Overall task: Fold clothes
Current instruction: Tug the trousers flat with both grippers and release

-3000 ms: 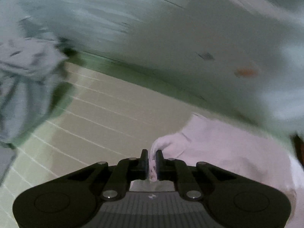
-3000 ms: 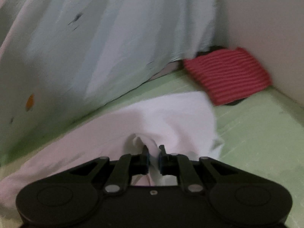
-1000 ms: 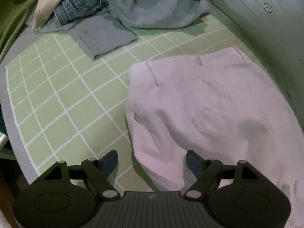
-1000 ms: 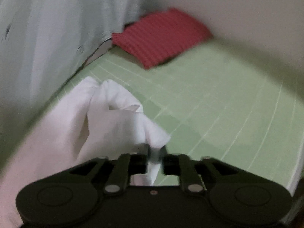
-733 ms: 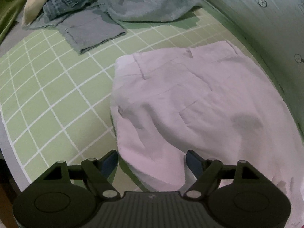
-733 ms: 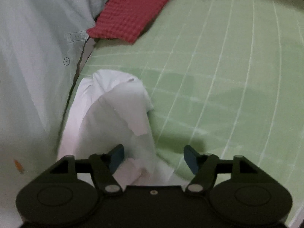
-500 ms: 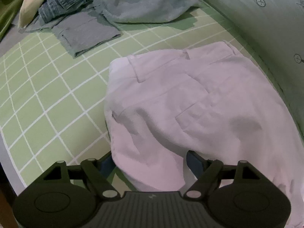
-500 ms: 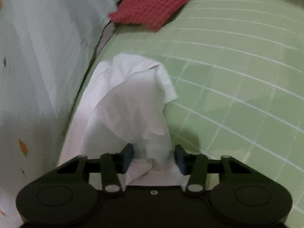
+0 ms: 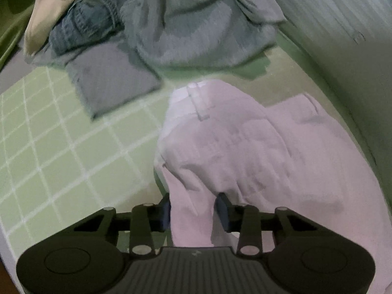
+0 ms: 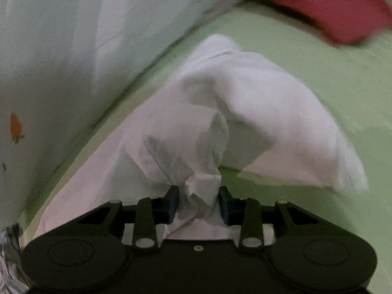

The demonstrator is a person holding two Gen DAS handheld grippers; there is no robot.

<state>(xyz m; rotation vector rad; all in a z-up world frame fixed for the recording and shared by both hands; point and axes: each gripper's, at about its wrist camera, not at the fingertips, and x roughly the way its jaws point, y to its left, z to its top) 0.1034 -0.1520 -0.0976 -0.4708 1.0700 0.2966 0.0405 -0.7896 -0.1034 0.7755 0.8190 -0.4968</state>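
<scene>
Pale pink trousers [image 9: 257, 152] lie on the green checked bed sheet [image 9: 56, 152], waistband and belt loop pointing away from me. My left gripper [image 9: 193, 210] has its fingers narrowed on a raised fold at the trousers' near left edge, and the cloth fills the gap. In the right wrist view the same garment looks white [image 10: 245, 103]. My right gripper [image 10: 199, 201] is shut on a bunched wad of it, and the cloth rises off the sheet [image 10: 318, 54] towards the pads.
A heap of grey cloth [image 9: 196, 29], blue jeans [image 9: 85, 22] and a cream garment [image 9: 49, 2] lies beyond the trousers, with a folded grey piece [image 9: 110, 80] in front. A red pillow [image 10: 330, 2] sits at the far right. A pale curtain [image 10: 61, 49] hangs along the bed.
Both grippers stood wide open over the trousers half a second ago. Both have since closed in on folds of the cloth. The left one has also moved forward and lower.
</scene>
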